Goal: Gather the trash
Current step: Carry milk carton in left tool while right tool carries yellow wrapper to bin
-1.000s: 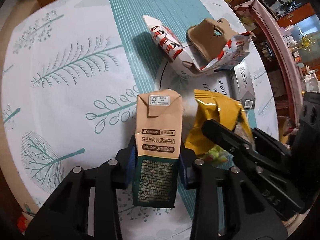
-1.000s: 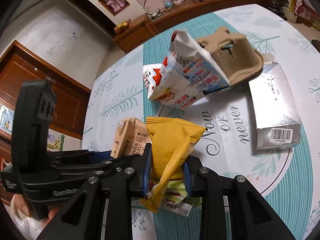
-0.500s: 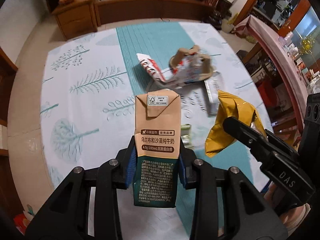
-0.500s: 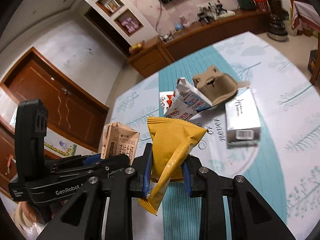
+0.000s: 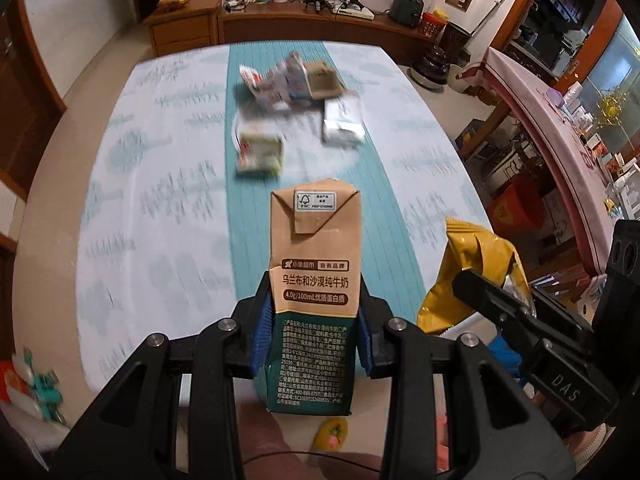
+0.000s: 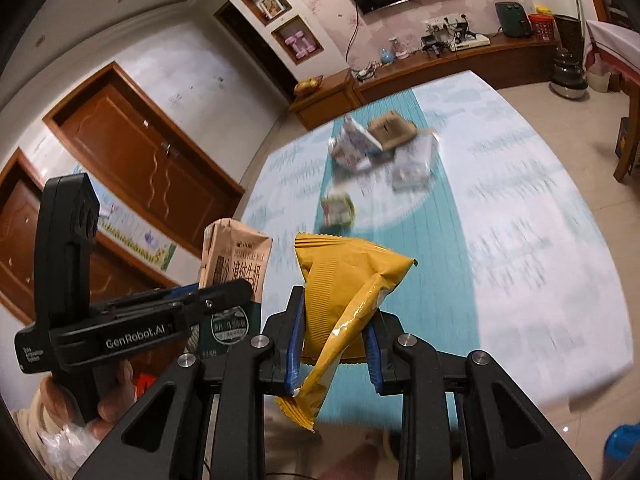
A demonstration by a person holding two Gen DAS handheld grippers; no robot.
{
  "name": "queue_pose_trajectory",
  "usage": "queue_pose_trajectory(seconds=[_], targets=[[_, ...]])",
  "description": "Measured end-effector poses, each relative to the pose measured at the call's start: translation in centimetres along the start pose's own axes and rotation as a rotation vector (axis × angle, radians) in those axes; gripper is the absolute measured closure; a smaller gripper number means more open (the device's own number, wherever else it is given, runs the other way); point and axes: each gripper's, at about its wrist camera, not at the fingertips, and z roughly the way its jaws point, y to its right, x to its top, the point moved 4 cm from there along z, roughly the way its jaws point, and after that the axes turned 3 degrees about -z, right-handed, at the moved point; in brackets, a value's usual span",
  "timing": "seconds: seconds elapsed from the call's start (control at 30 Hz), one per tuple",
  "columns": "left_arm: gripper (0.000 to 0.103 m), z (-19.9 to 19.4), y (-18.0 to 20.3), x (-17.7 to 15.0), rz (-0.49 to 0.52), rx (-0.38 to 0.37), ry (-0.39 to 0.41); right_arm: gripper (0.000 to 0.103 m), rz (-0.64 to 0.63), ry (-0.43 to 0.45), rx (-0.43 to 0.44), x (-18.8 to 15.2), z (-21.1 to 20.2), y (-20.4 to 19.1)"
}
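left wrist view: left gripper (image 5: 314, 336) clamping a tan and dark green cardboard milk carton (image 5: 314, 280) upright between blue pads, lifted above the near end of the teal-striped white table (image 5: 160, 208).

right wrist view: right gripper (image 6: 334, 344) pinching a crumpled yellow foil snack bag (image 6: 344, 292), raised off that table; blurred wrappers and boxes (image 6: 376, 148) lying far behind.

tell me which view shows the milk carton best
The left wrist view. There the milk carton faces the camera front on, clamped between the left gripper pads, with its printed label sharp. The right wrist view shows only a slanted side of the carton, partly hidden behind the left gripper's body.
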Motion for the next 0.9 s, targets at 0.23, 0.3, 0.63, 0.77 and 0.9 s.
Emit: queue_pose_trajectory(seconds=[0.23, 0.3, 0.63, 0.77, 0.9], targets=[[0.071, -1.7, 3.6, -9.5, 0.015, 0.036, -0.046, 0.077, 0.045, -0.085, 0.001, -8.8, -5.2, 2.8], [0.071, -1.8, 4.2, -11.7, 0.029, 0.046, -0.062, 0.077, 0.067, -0.108, 0.002, -10.8, -5.5, 3.3], [0.071, 2.5, 4.7, -20.6, 0.112, 0.075, -0.145, 0.077, 0.195, -0.207, -0.033, -20.9, -3.6, 5.5], [0.071, 5.7, 3.6, -23.1, 0.126, 0.083, -0.156, 0.077, 0.221, -0.248, -0.067, -25.4, -0.8, 6.9], [0.071, 10.0, 2.1, -25.7, 0.133, 0.093, -0.165, 0.077, 0.238, -0.280, -0.106, -29.6, 2.8, 8.7]])
